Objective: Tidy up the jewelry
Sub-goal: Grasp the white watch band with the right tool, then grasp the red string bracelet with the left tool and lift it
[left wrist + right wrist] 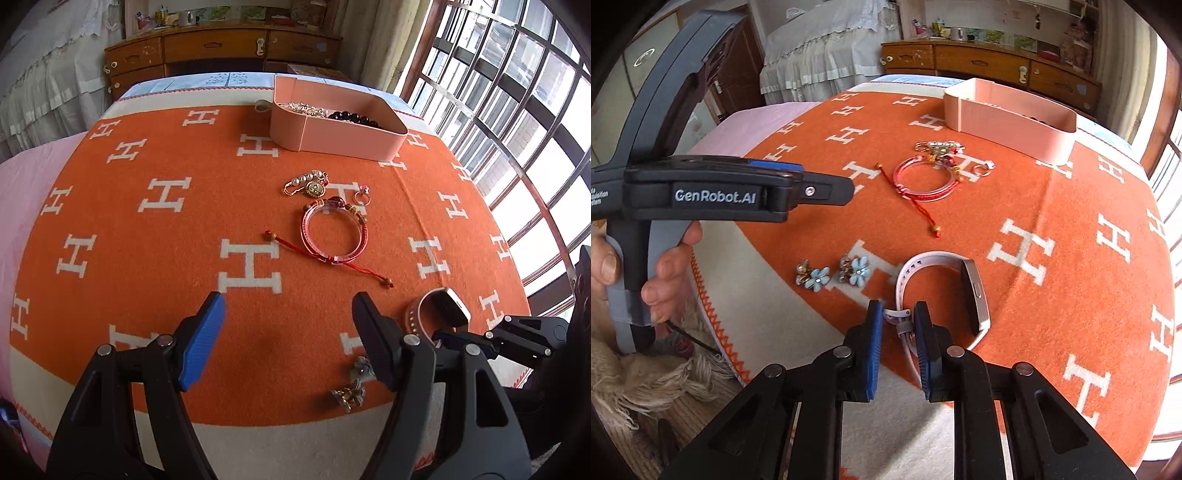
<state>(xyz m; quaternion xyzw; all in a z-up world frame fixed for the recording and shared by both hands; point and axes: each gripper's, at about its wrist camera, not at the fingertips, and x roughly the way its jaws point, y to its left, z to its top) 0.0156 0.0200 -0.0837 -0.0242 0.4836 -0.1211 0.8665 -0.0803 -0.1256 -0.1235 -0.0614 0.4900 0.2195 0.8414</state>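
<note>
A pink-strapped smart band (945,291) lies on the orange blanket; it also shows in the left wrist view (439,314). My right gripper (899,319) straddles its strap buckle, jaws narrowly apart, not clamped. My left gripper (288,310) is open and empty above the blanket, in front of a pink bangle with red cord (334,234). Two blue flower earrings (834,275) lie left of the band. A pearl and gold charm piece (308,183) and a small ring (361,197) lie beyond the bangle. The pink box (332,122) holds a dark bead string and a silver chain.
The orange H-pattern blanket (147,240) covers a raised surface with a white border at the near edge. A wooden dresser (221,48) stands behind. A barred window (517,110) is on the right. A white-draped bed (820,55) is at the back left.
</note>
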